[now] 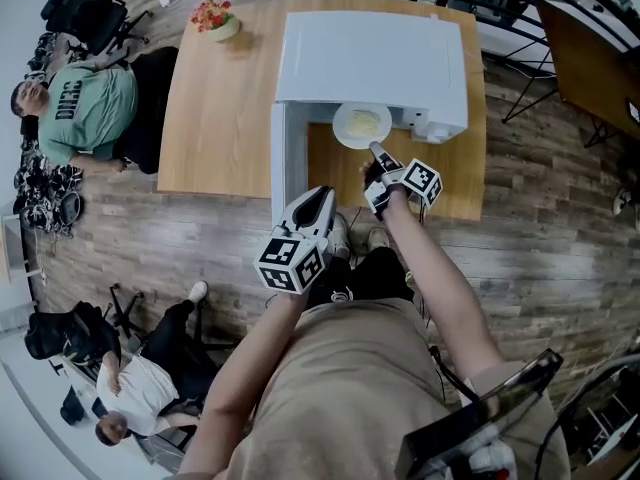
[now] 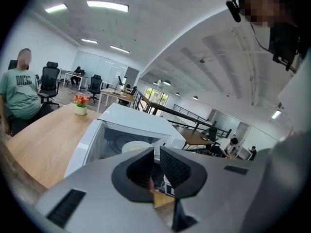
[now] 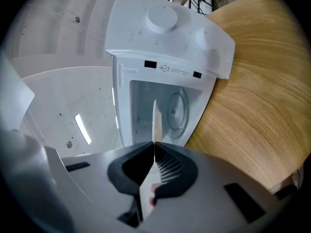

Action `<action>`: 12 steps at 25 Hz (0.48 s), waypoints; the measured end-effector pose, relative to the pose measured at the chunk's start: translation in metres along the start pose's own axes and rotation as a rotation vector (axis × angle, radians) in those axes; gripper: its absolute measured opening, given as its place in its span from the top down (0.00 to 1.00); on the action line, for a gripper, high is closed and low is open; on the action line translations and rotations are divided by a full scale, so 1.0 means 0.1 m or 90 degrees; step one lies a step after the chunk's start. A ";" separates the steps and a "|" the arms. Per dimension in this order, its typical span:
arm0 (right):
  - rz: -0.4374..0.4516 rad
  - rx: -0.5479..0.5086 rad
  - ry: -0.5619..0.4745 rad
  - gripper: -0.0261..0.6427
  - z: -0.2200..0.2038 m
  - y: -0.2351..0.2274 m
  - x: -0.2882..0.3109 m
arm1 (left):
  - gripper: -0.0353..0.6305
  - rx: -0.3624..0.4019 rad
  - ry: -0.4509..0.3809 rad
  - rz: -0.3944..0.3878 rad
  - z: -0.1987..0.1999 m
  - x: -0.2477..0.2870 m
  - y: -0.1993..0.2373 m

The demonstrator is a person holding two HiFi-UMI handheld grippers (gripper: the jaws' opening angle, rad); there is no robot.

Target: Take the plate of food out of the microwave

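A white plate [image 1: 362,125] with pale food sticks halfway out of the open white microwave [image 1: 370,58]. My right gripper [image 1: 378,156] is shut on the plate's near rim. In the right gripper view the plate [image 3: 156,120] shows edge-on, clamped between the jaws of the right gripper [image 3: 154,144], with the microwave [image 3: 165,33] cavity behind it. My left gripper [image 1: 318,200] hangs back near my body, below the microwave door [image 1: 283,163]. In the left gripper view the left gripper [image 2: 156,152] stands a thin slit from closed with nothing in it, facing the plate [image 2: 136,147].
The microwave stands on a wooden table [image 1: 220,118], its door swung out to the left. A small flower pot [image 1: 215,18] sits at the table's far left corner. A person in a green shirt [image 1: 90,108] sits left of the table; another person [image 1: 140,378] sits lower left.
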State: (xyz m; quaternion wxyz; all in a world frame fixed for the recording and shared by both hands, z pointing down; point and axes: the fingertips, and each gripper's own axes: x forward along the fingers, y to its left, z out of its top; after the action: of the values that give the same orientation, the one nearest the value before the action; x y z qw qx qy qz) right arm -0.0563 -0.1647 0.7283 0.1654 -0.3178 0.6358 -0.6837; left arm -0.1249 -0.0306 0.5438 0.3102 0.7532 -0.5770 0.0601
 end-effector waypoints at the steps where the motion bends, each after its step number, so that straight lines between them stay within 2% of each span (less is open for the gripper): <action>1: 0.004 -0.001 0.004 0.94 -0.01 0.05 -0.05 | 0.91 -0.001 -0.005 0.002 0.03 -0.01 -0.01; 12: 0.041 -0.002 0.032 0.94 -0.10 0.50 -0.57 | 0.91 -0.015 -0.037 0.007 0.14 -0.07 -0.08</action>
State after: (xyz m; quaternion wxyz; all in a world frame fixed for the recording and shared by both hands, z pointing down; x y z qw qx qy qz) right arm -0.0289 -0.1275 0.6672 0.1704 -0.2802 0.6508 -0.6848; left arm -0.1232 -0.0311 0.5263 0.3019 0.7478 -0.5903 0.0334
